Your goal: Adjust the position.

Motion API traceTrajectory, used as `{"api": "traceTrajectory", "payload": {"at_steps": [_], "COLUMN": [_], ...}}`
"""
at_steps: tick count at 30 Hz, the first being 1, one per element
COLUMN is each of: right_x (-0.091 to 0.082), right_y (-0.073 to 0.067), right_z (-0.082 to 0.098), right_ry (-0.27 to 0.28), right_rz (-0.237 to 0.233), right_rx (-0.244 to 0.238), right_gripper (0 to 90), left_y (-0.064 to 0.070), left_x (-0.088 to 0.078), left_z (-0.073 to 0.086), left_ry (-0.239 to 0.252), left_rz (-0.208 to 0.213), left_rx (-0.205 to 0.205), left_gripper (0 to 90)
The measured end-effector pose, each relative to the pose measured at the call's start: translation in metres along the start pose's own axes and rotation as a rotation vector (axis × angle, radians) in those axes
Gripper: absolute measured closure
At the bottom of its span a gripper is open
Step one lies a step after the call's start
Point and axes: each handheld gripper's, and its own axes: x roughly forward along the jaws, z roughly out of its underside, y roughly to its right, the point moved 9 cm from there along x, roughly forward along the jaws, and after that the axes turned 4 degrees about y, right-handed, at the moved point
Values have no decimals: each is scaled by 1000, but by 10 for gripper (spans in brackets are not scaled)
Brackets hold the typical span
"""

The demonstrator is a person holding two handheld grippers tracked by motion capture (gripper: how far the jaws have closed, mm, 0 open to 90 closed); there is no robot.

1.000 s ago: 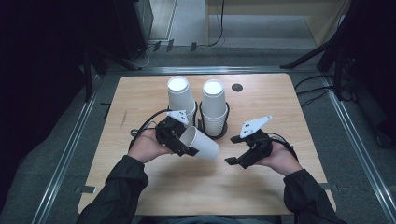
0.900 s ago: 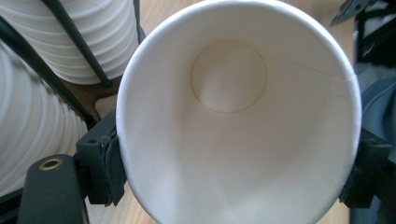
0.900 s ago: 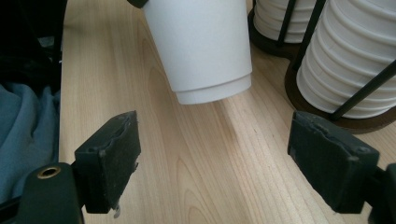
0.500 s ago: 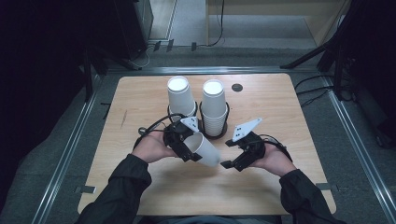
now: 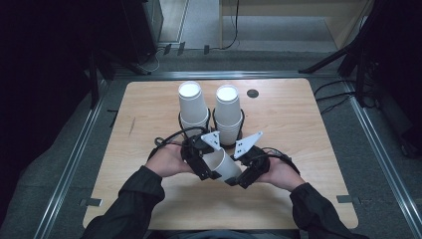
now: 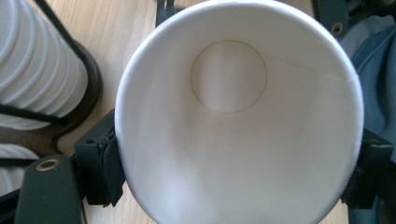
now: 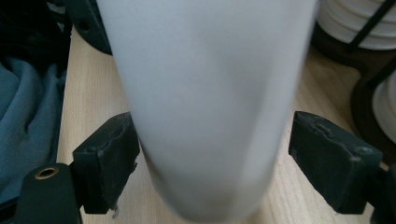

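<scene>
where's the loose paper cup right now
In the high view the paper cup lies tilted above the table's near middle, held at its rim by the left gripper, its base between the right gripper's open jaws, just in front of the two cup stacks.

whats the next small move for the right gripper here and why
Probably close the right gripper on the paper cup: its narrow end already sits between the open jaws, one pad clearly apart from it, while the left gripper clamps the rim.

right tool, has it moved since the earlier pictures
Yes. In the high view the right tool has shifted left, closing in under the right cup stack, and its jaws now straddle the paper cup held by the left tool.
</scene>
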Motion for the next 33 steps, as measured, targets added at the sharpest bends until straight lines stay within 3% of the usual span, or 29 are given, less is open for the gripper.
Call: {"api": "traceTrajectory", "payload": {"at_steps": [8,14,16,18,26,30,33], "right_x": [4,-1,-3,-6,-24,-34,-41], "right_y": [-7,-5,-3,-1,3,6,8], "right_z": [-6,-8,-6,-5,-4,-4,-3], "right_ry": [5,16,15,20,52,71,79], "right_rz": [1,19,23,22,64,80,98], "right_rx": [-33,-36,-32,-28,-3,9,21], "right_gripper": [231,228,228,228,227,226,225], "left_y": [1,-2,-1,-2,-10,-15,-19], "left_x": [-2,-5,-7,-9,-17,-20,-21], "left_z": [1,-1,-1,1,6,9,12], "left_ry": [-5,30,47,57,121,164,181], "left_rz": [-6,-28,-17,-40,-23,-42,-36], "left_rx": [10,-11,10,18,-61,-92,-138], "left_gripper": [114,10,10,10,13,58,60]}}
